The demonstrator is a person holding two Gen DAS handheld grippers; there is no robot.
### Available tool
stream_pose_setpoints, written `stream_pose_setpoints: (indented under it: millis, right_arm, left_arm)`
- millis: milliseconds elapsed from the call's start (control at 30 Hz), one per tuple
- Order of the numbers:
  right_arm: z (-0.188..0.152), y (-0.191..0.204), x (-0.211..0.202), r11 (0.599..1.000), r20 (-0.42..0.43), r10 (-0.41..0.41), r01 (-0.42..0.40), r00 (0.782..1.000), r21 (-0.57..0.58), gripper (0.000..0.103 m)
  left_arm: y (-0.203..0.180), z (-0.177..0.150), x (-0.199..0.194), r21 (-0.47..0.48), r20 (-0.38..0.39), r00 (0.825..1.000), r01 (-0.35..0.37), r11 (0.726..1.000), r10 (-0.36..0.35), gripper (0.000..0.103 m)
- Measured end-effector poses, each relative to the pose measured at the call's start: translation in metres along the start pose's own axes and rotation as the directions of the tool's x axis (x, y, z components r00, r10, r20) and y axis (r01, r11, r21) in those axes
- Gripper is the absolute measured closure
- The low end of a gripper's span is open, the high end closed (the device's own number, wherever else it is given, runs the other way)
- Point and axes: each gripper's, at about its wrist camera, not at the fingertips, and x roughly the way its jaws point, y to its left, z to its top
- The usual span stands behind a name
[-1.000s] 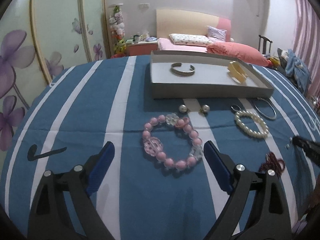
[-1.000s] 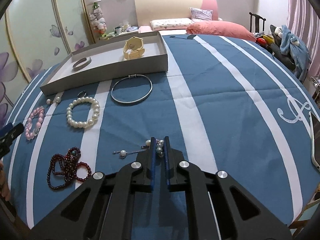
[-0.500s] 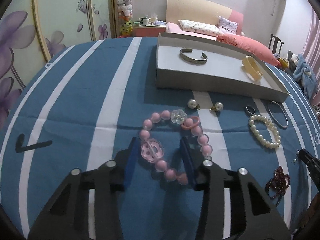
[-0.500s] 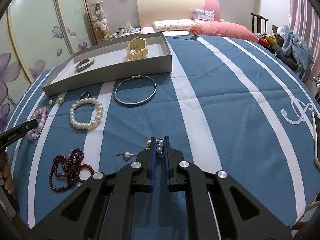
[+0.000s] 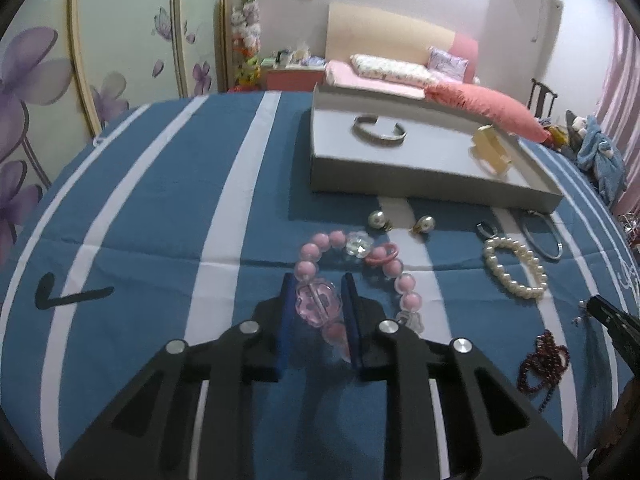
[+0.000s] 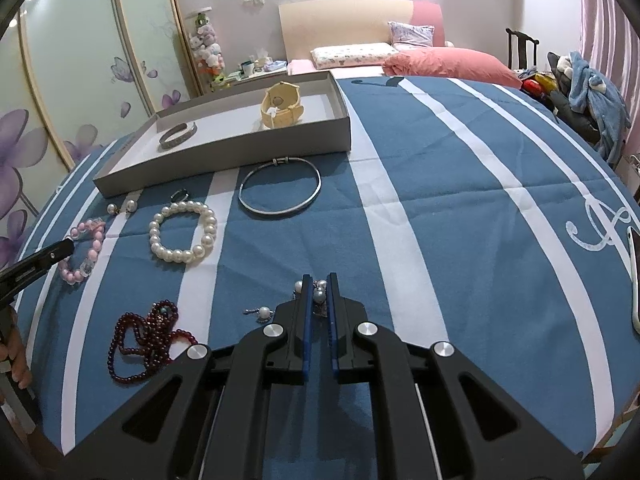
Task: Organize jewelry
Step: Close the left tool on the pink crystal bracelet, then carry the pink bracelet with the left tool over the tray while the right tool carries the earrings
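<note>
My left gripper (image 5: 317, 284) is shut on the large clear-pink bead of the pink bead bracelet (image 5: 394, 268), which lies on the blue striped cloth; the bracelet also shows in the right wrist view (image 6: 82, 250). My right gripper (image 6: 317, 282) is shut on a pearl earring (image 6: 319, 294). The grey tray (image 5: 420, 178) stands beyond, holding a silver cuff (image 5: 379, 131) and a cream watch (image 5: 491, 152). In the right wrist view the tray (image 6: 224, 164) is at upper left.
On the cloth lie two pearl studs (image 5: 378, 219), a small ring (image 5: 486, 229), a white pearl bracelet (image 6: 182, 232), a silver bangle (image 6: 280, 192), a dark red bead necklace (image 6: 146, 336) and a pearl pin (image 6: 262, 312). A phone (image 6: 635, 280) lies at the right edge.
My left gripper moved forward over the pink bracelet and closed from wide open onto its large bead. My right gripper stayed shut on the earring, almost still.
</note>
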Motion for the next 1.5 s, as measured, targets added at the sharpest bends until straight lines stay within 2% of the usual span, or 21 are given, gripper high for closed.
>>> stream_pose_setpoints:
  millis: [300, 567, 1200, 1500]
  right_arm:
    - [0.006, 0.008, -0.014, 0.999, 0.063, 0.025, -0.024, 0.998, -0.024, 0.096]
    - [0.011, 0.013, -0.028, 0.998, 0.118, 0.046, -0.042, 0.992, -0.041, 0.096]
    - [0.03, 0.029, -0.052, 0.994, 0.223, 0.084, -0.067, 0.971, -0.082, 0.096]
    - [0.057, 0.039, -0.065, 0.992, 0.31, 0.095, -0.063, 0.946, -0.111, 0.096]
  left_arm:
    - [-0.004, 0.004, -0.038, 0.044, 0.131, 0.991, 0.029, 0.999, -0.035, 0.08]
    - [-0.007, 0.01, -0.063, 0.045, 0.201, 0.977, 0.059, 0.997, -0.067, 0.08]
    - [-0.019, 0.012, -0.082, 0.073, 0.25, 0.962, 0.089, 0.993, -0.105, 0.08]
    - [-0.028, 0.026, -0.089, 0.098, 0.29, 0.949, 0.103, 0.99, -0.127, 0.08]
